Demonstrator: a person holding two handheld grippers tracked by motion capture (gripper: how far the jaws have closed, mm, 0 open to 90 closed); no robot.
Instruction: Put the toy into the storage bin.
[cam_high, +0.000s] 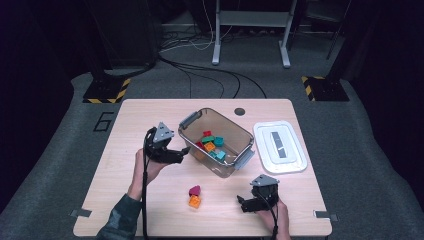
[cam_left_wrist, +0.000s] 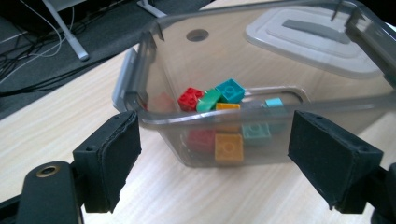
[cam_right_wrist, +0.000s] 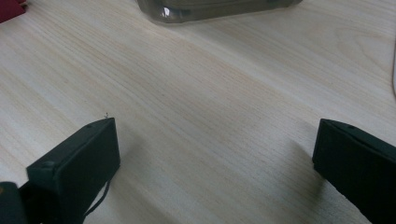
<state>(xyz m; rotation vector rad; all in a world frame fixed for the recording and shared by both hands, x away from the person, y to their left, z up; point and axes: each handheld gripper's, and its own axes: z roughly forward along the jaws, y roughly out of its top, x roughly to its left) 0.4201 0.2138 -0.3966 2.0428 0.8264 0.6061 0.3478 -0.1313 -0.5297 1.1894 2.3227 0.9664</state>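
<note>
A clear plastic bin stands mid-table and holds several toy bricks, among them a red one, a teal one and an orange one. My left gripper is just left of the bin, open, and nothing lies between its pads; the bin's near wall is right in front of it. A magenta brick and an orange brick lie loose on the table near the front. My right gripper rests open on the table to their right, over bare wood.
The bin's white lid lies flat to the right of the bin. A round hole sits in the table behind the bin. Cables and stand feet cover the floor beyond the table's far edge.
</note>
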